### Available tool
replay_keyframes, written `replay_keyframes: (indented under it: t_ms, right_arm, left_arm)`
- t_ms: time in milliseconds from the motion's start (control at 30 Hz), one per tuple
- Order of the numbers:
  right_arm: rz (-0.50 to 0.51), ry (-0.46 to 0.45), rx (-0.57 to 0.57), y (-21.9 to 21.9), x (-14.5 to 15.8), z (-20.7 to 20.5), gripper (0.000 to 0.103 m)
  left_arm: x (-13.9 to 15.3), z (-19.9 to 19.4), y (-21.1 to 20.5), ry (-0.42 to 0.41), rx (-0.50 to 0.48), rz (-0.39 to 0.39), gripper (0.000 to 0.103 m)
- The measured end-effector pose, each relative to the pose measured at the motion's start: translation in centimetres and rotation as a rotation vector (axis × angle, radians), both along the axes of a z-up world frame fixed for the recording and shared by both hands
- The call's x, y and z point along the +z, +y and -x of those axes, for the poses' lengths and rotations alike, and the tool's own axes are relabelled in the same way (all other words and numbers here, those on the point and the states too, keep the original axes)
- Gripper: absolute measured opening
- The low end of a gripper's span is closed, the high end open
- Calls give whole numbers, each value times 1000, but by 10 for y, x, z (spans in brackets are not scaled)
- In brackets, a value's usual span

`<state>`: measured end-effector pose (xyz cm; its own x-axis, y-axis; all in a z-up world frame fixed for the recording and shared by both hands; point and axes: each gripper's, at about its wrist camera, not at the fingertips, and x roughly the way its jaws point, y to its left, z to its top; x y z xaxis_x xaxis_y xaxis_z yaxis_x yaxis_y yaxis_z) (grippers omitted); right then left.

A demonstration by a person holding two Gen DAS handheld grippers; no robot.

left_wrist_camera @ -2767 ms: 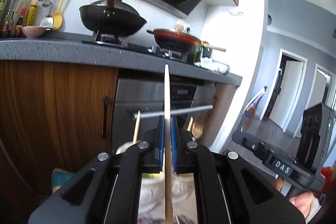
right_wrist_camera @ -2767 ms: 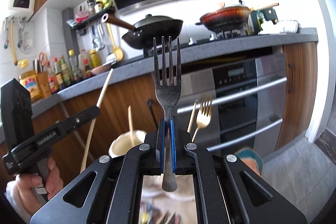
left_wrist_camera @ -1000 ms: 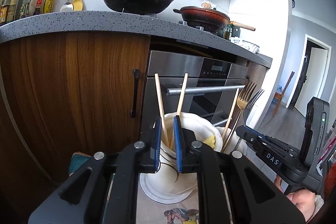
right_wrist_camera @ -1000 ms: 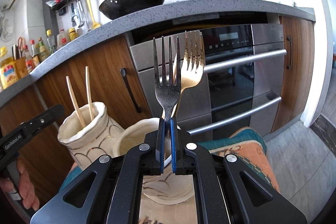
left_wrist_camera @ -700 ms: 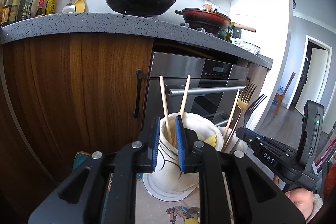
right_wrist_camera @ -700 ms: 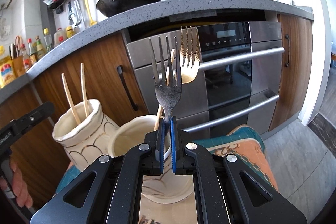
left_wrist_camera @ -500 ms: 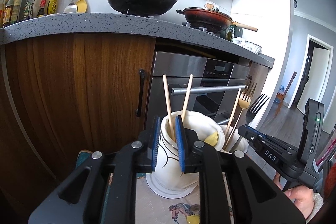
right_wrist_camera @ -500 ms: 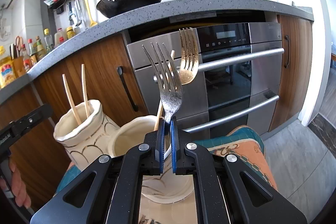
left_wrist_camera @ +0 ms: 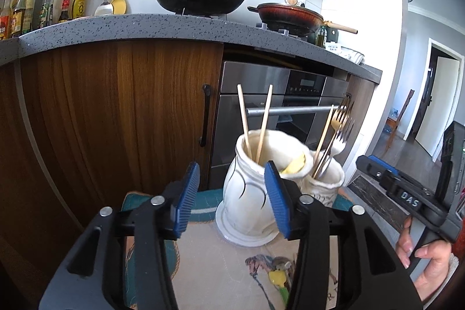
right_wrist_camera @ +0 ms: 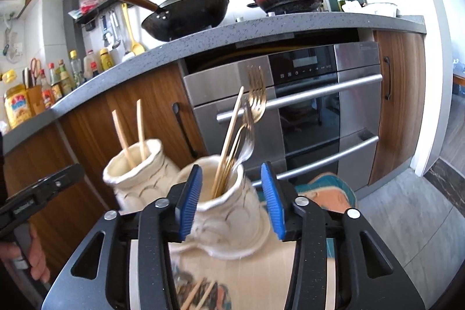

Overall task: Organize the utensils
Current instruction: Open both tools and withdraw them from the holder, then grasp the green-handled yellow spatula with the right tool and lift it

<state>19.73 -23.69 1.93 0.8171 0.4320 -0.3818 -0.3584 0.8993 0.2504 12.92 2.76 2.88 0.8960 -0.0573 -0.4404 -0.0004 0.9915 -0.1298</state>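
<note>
Two cream ceramic jars stand on a patterned mat. The left jar [left_wrist_camera: 255,182] [right_wrist_camera: 139,173] holds two wooden chopsticks [left_wrist_camera: 255,121] [right_wrist_camera: 130,130]. The right jar [left_wrist_camera: 327,182] [right_wrist_camera: 226,205] holds a gold fork [right_wrist_camera: 257,95], a dark silver fork [right_wrist_camera: 247,141] and a chopstick. My left gripper [left_wrist_camera: 232,198] is open and empty, just in front of the left jar. My right gripper [right_wrist_camera: 231,198] is open and empty, its jaws either side of the right jar.
The mat [left_wrist_camera: 221,266] lies on a low surface in front of wooden cabinets [left_wrist_camera: 116,112] and a steel oven [right_wrist_camera: 305,112]. Loose chopsticks [right_wrist_camera: 200,295] lie on the mat near the right gripper. A counter with pans runs above.
Both grippers have opened. The left let go of its chopstick in the left jar; the right let go of the dark fork, which now stands in the right jar. Both pulled back slightly.
</note>
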Motion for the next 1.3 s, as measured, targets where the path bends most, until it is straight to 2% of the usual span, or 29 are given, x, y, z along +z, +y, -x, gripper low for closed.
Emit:
replay_keyframes:
  t_ms: [200, 333, 467, 800, 933, 967, 1100, 1167, 1233, 1300]
  right_arm:
    - [60, 57, 46, 1, -11, 28, 66]
    - [104, 108, 78, 8, -24, 42, 79]
    - [161, 164, 116, 23, -41, 57, 88]
    - [298, 218, 205, 79, -72, 88, 90]
    - [303, 250, 229, 94, -79, 90, 90]
    - [296, 266, 232, 96, -80, 89, 90]
    - [281, 309, 239, 101, -82, 85, 78]
    - [285, 323, 245, 105, -83, 84, 68]
    - [296, 329, 244, 108, -84, 84, 50]
    - [315, 333, 238, 112, -85, 83, 37]
  left_arm:
    - [-14, 18, 8, 51, -10, -2, 67]
    - [-22, 30, 15, 76, -11, 5, 81]
    - [-27, 41, 23, 90, -7, 11, 96]
    - [-45, 54, 43, 121, 4, 36, 97]
    - [-48, 57, 49, 119, 4, 50, 97]
    - [-48, 57, 51, 118, 4, 57, 97]
    - [-50, 57, 56, 113, -5, 88, 97]
    - [-51, 57, 56, 113, -15, 98, 97]
    - [-52, 56, 56, 113, -22, 104, 97]
    - [-53, 56, 55, 113, -27, 111, 97]
